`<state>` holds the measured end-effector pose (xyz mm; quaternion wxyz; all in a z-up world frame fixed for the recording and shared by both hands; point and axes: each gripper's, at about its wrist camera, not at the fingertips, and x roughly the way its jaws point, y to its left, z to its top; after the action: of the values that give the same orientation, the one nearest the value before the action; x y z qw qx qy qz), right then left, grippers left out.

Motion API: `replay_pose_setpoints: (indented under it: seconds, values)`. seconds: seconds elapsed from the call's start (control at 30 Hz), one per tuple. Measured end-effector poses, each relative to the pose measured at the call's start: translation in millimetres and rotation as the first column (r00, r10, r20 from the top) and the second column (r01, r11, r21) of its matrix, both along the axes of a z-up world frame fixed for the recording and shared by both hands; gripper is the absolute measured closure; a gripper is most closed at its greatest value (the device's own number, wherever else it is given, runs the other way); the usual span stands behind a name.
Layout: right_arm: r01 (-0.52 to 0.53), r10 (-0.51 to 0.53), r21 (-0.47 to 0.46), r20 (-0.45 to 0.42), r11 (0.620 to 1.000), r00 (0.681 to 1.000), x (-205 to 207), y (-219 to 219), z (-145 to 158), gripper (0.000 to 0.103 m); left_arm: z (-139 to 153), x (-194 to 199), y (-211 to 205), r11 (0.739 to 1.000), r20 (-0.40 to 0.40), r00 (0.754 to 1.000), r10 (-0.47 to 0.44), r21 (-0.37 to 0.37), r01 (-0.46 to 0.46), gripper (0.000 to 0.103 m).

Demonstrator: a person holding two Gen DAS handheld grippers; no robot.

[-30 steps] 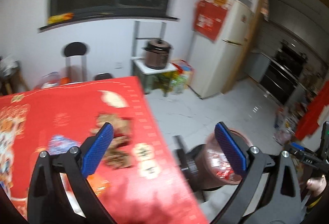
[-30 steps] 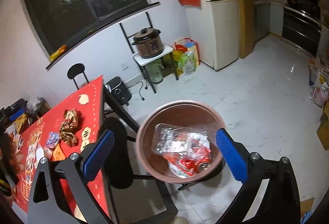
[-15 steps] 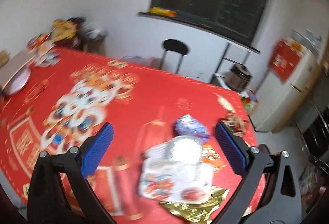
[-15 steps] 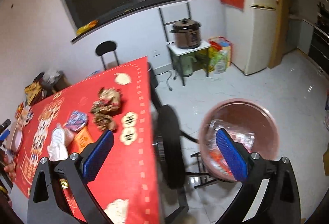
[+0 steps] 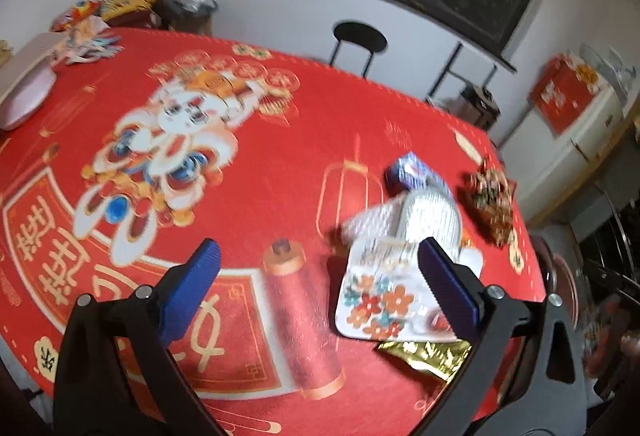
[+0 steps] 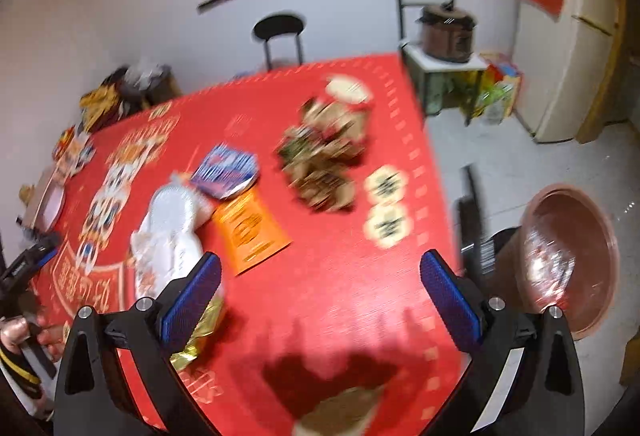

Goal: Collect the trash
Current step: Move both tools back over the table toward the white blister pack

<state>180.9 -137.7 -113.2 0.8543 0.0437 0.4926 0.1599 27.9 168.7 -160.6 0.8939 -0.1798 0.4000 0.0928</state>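
Observation:
Trash lies on the red tablecloth [image 5: 248, 163]: a white flowered wrapper [image 5: 380, 296] with a silver inside [image 5: 430, 215], a blue wrapper [image 5: 408, 169], a gold foil wrapper [image 5: 424, 356] and a crumpled brown wrapper pile [image 5: 490, 201]. My left gripper [image 5: 318, 286] is open and empty above the cloth, its right finger over the flowered wrapper. In the right wrist view the same wrappers show: white [image 6: 168, 232], blue [image 6: 226, 171], an orange packet [image 6: 250, 232], the brown pile [image 6: 324, 163]. My right gripper [image 6: 320, 296] is open and empty above the table. The brown bin [image 6: 572, 260] holds trash at the table's right.
A pink plate [image 5: 24, 95] and loose packets [image 5: 86, 39] sit at the table's far left. A black stool [image 6: 282, 31] stands behind the table. A rice cooker [image 6: 448, 31] on a small stand and a fridge [image 6: 572, 35] stand at the right.
Both grippers swung left from the bin toward the table. The left one now hangs low over the flowered wrapper; the right one now looks down on the wrappers, bin at its right edge.

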Motion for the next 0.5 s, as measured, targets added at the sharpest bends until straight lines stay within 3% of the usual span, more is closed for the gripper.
replay_pose_setpoints:
  seconds: [0.17,0.4,0.5]
  values:
    - [-0.114,0.115,0.012,-0.128,0.993,0.985,-15,62,-41,0.005,-30,11,-7,0.994,-0.057,0.993,-0.101,-0.046,0.099,0.006]
    - [-0.183,0.185,0.031,-0.250,0.983,0.950,-32,106,-81,0.006,-60,17,-14,0.978,-0.111,0.973,-0.201,-0.085,0.192,0.006]
    - [-0.189,0.193,0.042,-0.301,0.981,0.934,-34,115,-99,0.020,-67,19,-13,0.972,-0.124,0.967,-0.223,-0.100,0.212,0.006]
